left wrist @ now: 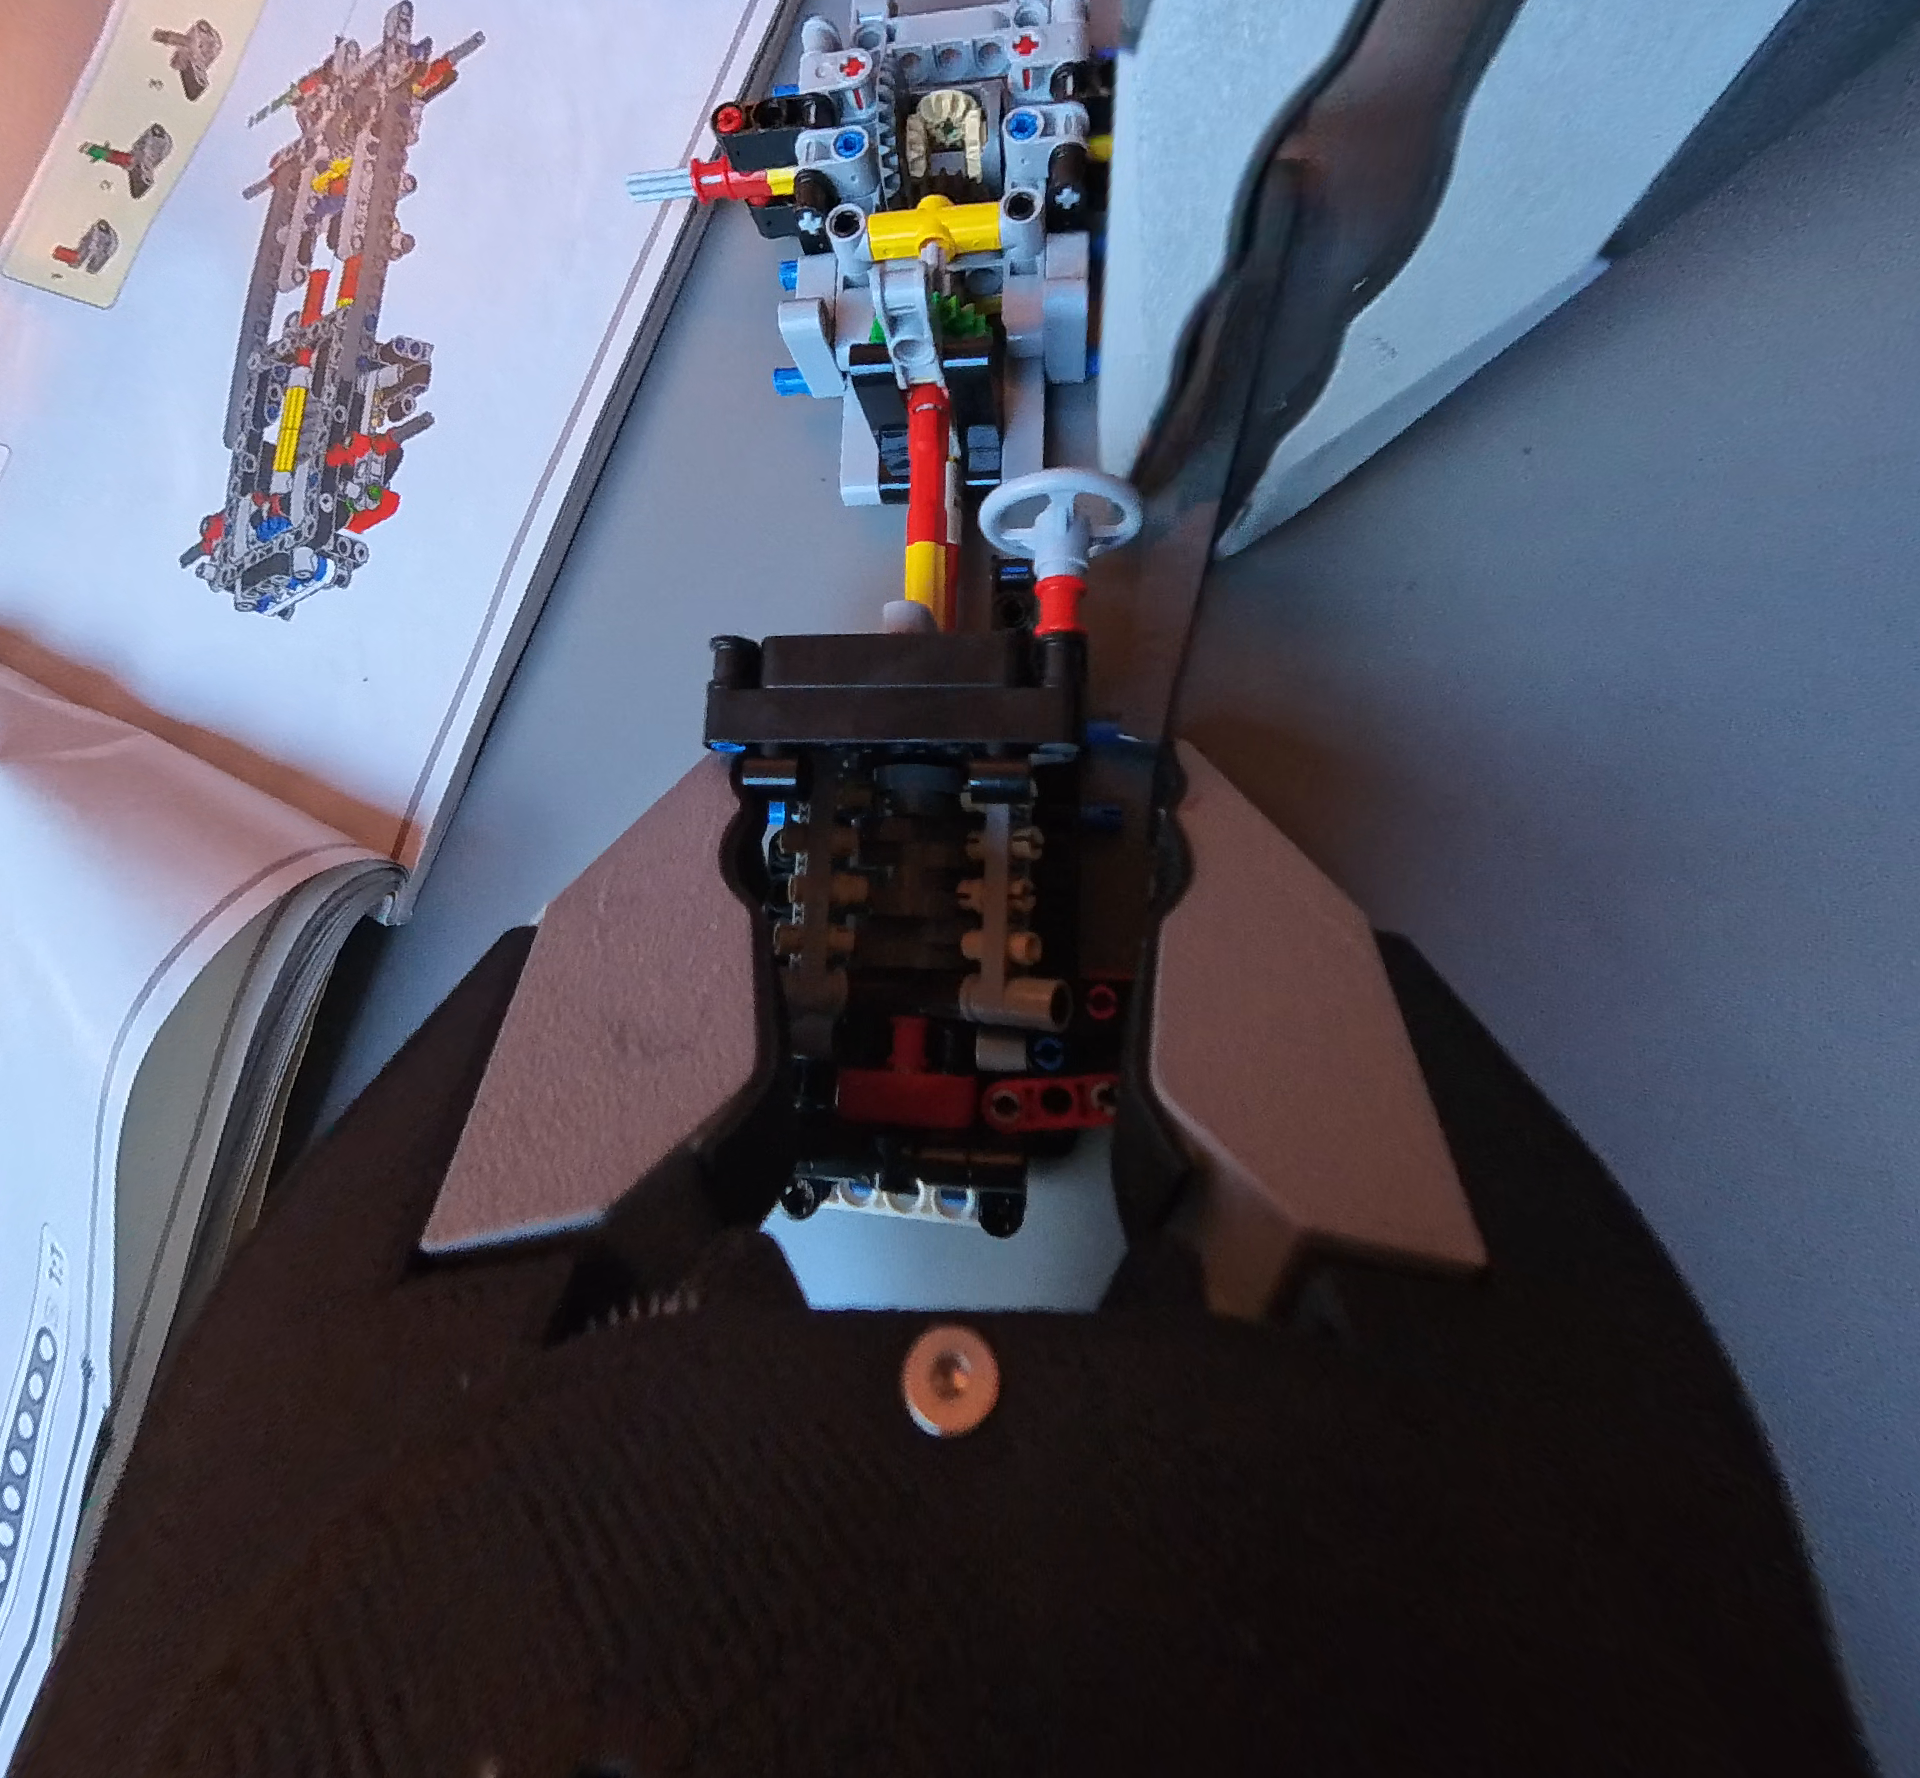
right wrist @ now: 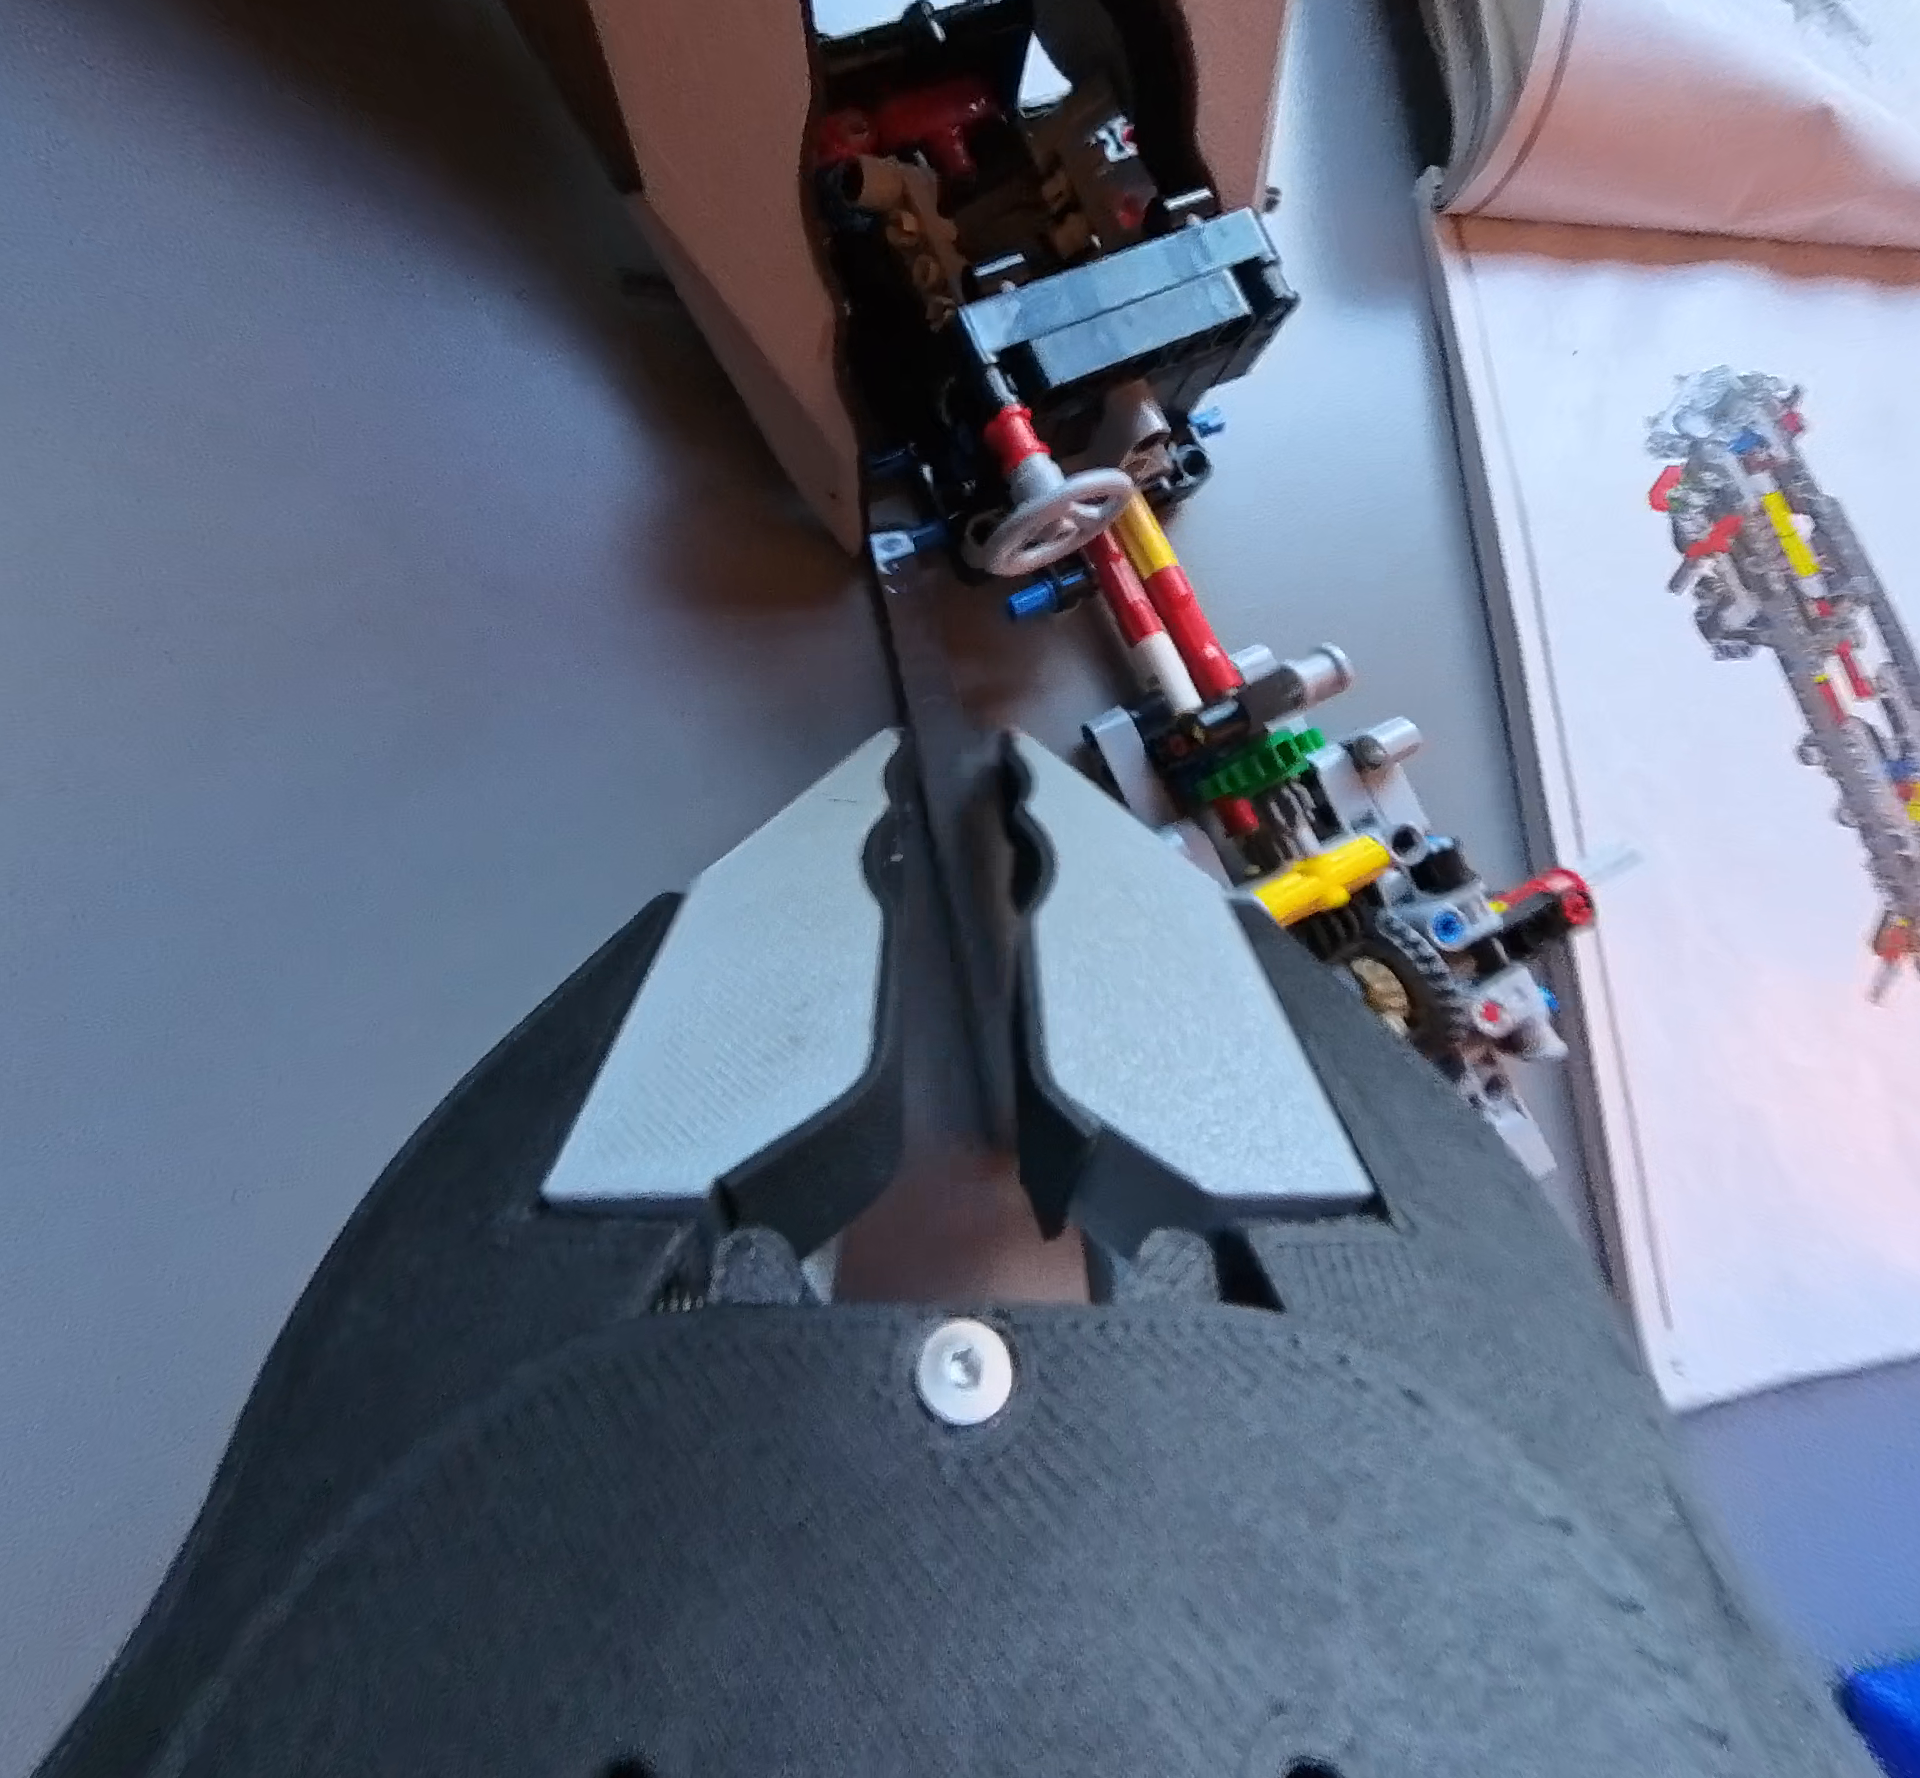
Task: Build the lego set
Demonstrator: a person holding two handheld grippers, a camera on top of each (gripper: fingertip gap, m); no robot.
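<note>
A toy brick-built vehicle chassis [left wrist: 935,274] lies on the grey table, with a black engine block, red and yellow shafts and a grey steering wheel [left wrist: 1060,507]. My left gripper [left wrist: 951,762] is shut on its black engine end, one pad on each side. The right wrist view shows the chassis [right wrist: 1299,793] with those fingers [right wrist: 727,170] clamped on it. A long black beam [right wrist: 925,668] runs along the chassis side [left wrist: 1195,637]. My right gripper [right wrist: 951,752] straddles the beam's near end with its pads slightly parted, so it does not press on both sides.
An open instruction booklet [left wrist: 416,378] lies on the table beside the chassis; in the right wrist view it [right wrist: 1714,793] is at the right. A blue object [right wrist: 1881,1718] shows at the bottom right corner. Bare grey table [right wrist: 312,585] lies to the left. About 6 cm separates my left fingertips from my right.
</note>
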